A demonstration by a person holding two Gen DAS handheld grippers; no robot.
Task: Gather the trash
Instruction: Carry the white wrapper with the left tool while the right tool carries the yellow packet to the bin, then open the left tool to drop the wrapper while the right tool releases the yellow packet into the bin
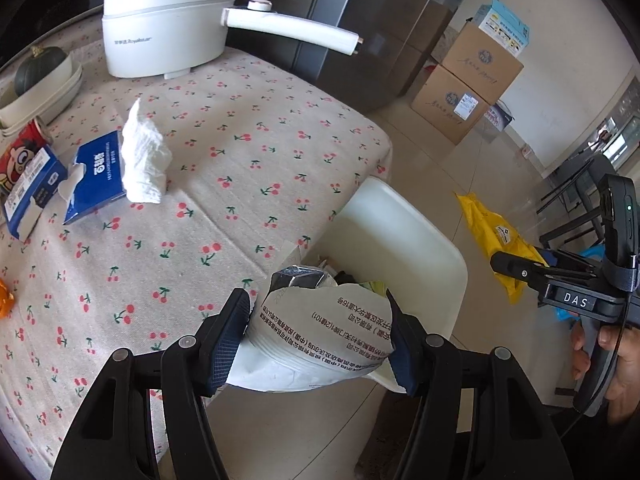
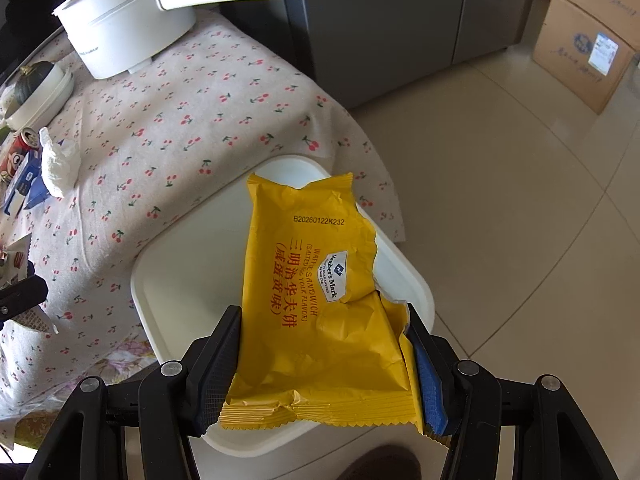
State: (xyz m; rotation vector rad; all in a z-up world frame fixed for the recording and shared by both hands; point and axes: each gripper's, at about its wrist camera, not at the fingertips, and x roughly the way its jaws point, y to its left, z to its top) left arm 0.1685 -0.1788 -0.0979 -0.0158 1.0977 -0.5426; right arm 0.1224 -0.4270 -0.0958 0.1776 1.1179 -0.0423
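My left gripper (image 1: 320,320) is shut on a crumpled white wrapper (image 1: 320,332) with printed text, held at the table's edge over the white bin (image 1: 400,232). Some trash lies in the bin. My right gripper (image 2: 324,340) is shut on a yellow wafer sandwich wrapper (image 2: 316,300), held above the same white bin (image 2: 180,280). The right gripper and its yellow wrapper (image 1: 492,236) also show in the left wrist view. A crumpled white tissue (image 1: 142,156) lies on the cherry-print tablecloth (image 1: 240,160); it also shows in the right wrist view (image 2: 58,164).
A white electric pot (image 1: 168,28) with a long handle stands at the table's back. Blue tissue packs (image 1: 96,172), a red can (image 1: 20,156) and a bowl with a green squash (image 1: 40,76) sit at left. Cardboard boxes (image 1: 468,88) and a grey cabinet (image 2: 380,20) stand on the floor.
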